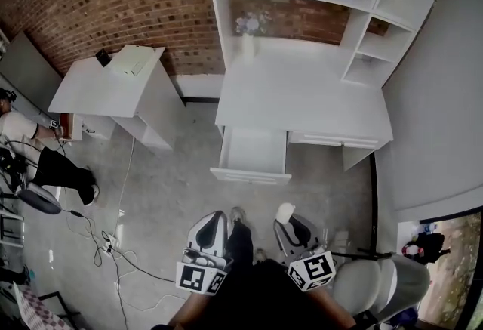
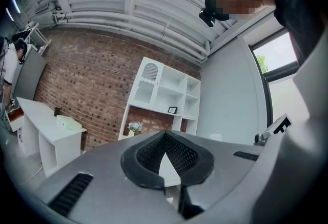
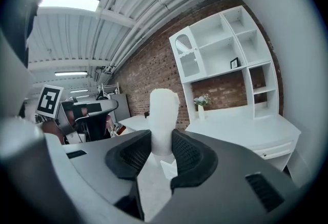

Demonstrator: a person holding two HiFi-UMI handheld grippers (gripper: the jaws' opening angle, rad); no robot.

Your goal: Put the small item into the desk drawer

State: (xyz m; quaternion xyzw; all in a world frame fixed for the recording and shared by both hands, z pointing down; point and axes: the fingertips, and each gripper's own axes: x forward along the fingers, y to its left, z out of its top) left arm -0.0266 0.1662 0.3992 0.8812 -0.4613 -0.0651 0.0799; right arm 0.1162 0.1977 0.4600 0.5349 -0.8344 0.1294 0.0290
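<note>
The white desk (image 1: pixel 302 102) with a shelf unit stands ahead, and its left drawer (image 1: pixel 253 151) is pulled open and looks empty. My right gripper (image 1: pixel 287 221) is low in the head view, well short of the drawer, shut on a small white item (image 1: pixel 285 212). In the right gripper view the item (image 3: pixel 164 113) stands upright between the black pads of that gripper (image 3: pixel 163 142), with the desk (image 3: pixel 241 125) beyond it. Beside it, my left gripper (image 1: pixel 213 221) is held level. Its pads meet at the tips with nothing between them in the left gripper view (image 2: pixel 165 137).
A second white desk (image 1: pixel 113 83) stands at the left by the brick wall, with a seated person (image 1: pixel 30 151) beside it. Cables (image 1: pixel 106 242) trail over the floor. A grey chair (image 1: pixel 370 279) is at the lower right. A flower vase (image 1: pixel 247 34) stands on the desk.
</note>
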